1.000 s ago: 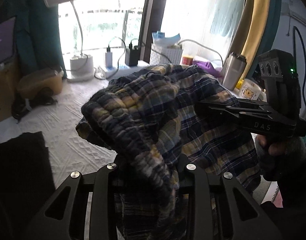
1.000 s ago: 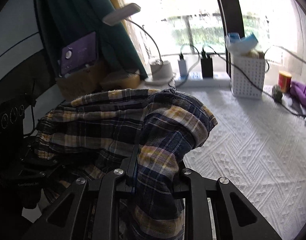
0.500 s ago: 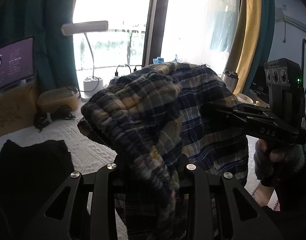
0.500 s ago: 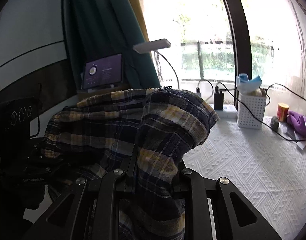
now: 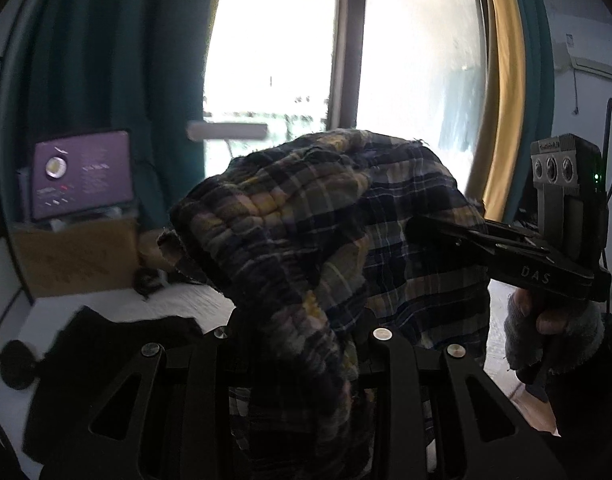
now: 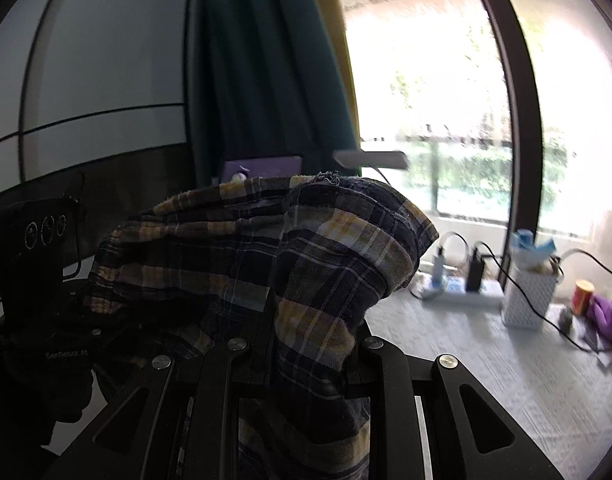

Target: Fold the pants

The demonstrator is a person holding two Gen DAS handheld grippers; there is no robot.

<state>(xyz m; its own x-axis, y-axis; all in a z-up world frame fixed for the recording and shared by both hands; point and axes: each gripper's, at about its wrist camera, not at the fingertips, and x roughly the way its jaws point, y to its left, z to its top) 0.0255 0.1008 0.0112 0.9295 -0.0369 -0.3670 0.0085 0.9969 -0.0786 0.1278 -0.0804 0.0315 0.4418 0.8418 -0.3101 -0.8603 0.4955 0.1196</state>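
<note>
Plaid cotton, navy and yellow: that's the pants point(image 5: 346, 240), bunched up and held in the air above the white textured table point(image 6: 506, 380), not touching it as far as I can see. The left gripper point(image 5: 301, 344) is pinching a thick gathered bit, looks like the elastic waistband, and the right gripper point(image 6: 306, 344) is clamped on another edge of the same pants just beside it. Both sets of jaws are nearly together, with cloth squeezed between them.

I'd say this is the lift-and-spread step, nothing folded yet. Next move probably needs the two grips pulled apart so the fabric hangs flat, then laid down on the table without dragging it into the clutter.

The left view shows a black cloth point(image 5: 117, 344) lying on the table below the pants. The right view misses that, but shows the white basket point(image 6: 530, 300) and power strip point(image 6: 458, 292) by the window.
</note>
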